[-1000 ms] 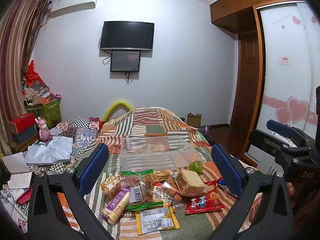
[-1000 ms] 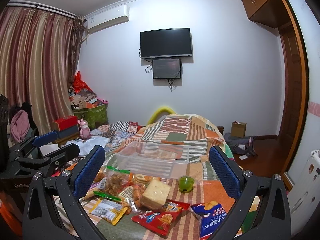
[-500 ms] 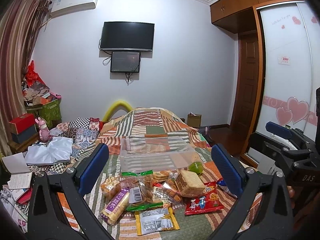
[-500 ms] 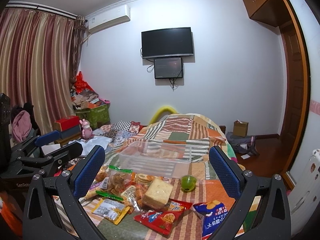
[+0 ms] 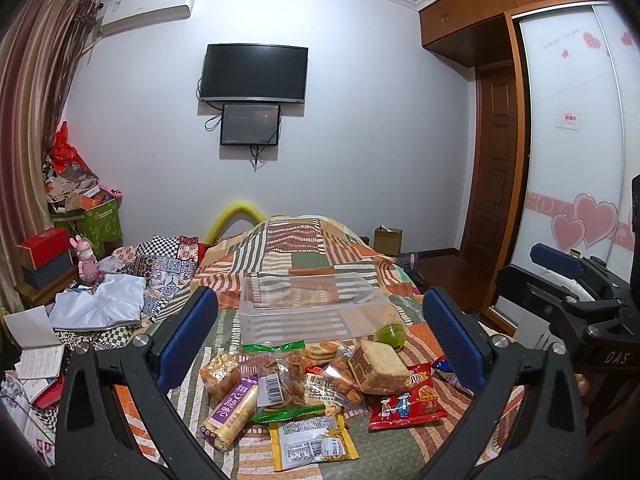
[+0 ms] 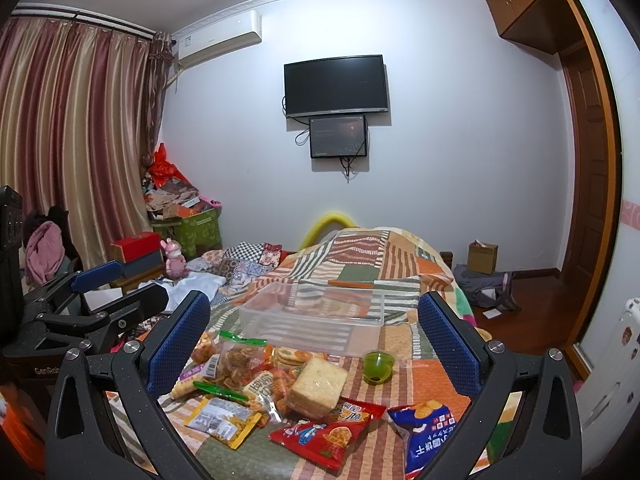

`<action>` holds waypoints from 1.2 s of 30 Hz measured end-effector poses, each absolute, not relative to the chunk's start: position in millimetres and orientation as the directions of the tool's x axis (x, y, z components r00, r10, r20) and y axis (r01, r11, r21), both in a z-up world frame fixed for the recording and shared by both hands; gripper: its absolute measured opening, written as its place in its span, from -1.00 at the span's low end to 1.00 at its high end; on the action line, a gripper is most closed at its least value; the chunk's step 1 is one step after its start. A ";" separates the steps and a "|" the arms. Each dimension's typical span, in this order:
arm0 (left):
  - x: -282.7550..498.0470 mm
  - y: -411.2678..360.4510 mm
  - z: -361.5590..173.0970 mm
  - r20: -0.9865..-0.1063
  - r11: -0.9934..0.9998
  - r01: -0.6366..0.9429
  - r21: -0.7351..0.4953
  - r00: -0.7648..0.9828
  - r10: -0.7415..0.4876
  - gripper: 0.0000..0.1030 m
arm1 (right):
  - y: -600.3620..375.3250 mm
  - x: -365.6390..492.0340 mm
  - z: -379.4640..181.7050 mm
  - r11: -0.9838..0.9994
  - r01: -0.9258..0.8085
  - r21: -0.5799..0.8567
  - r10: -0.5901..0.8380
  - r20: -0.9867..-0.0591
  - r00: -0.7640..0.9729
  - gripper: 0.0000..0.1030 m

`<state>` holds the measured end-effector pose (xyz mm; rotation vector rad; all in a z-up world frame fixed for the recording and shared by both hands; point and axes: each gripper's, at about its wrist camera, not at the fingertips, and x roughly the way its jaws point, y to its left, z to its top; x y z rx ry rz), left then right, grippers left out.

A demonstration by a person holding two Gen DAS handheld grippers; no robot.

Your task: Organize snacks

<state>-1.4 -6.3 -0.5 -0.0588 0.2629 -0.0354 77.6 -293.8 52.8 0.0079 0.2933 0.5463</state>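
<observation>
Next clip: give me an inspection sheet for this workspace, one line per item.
Surface: patchwork quilt on a bed.
Job's things: empty clear plastic bin; snack packets piled in front, including red packet, blue chip bag, green jelly cup.
Clutter: clothes, papers.
Tools: left tool open, empty; right tool open, empty.
Cables: TV cords on the wall.
Surroundings: television, curtains, wardrobe.

Both views are evenly lit by soft indoor light with a cool, slightly purple tone on the white wall (image 5: 360, 140), and shadows are weak. The fisheye lens bends the curtains (image 6: 72, 152) and the wardrobe (image 5: 568, 140) strongly near the edges, and the corners go black. Focus is sharp in the middle; the television (image 6: 336, 86) shows no glare.
</observation>
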 end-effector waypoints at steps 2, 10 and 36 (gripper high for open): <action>-1.4 -6.3 -0.6 -0.259 0.998 0.028 -0.063 0.965 -0.043 1.00 | -293.6 77.6 53.0 0.856 -0.511 0.085 0.513 -0.273 0.814 1.00; -1.6 -6.2 -1.0 -0.259 0.998 0.028 -0.063 0.965 -0.043 1.00 | -293.6 77.6 52.6 0.856 -0.509 0.086 0.512 -0.273 0.815 1.00; 49.5 19.1 -40.7 -0.410 0.998 0.029 -0.054 0.911 -0.048 1.00 | -287.8 126.2 11.7 0.857 -0.499 0.131 0.504 -0.414 0.758 1.00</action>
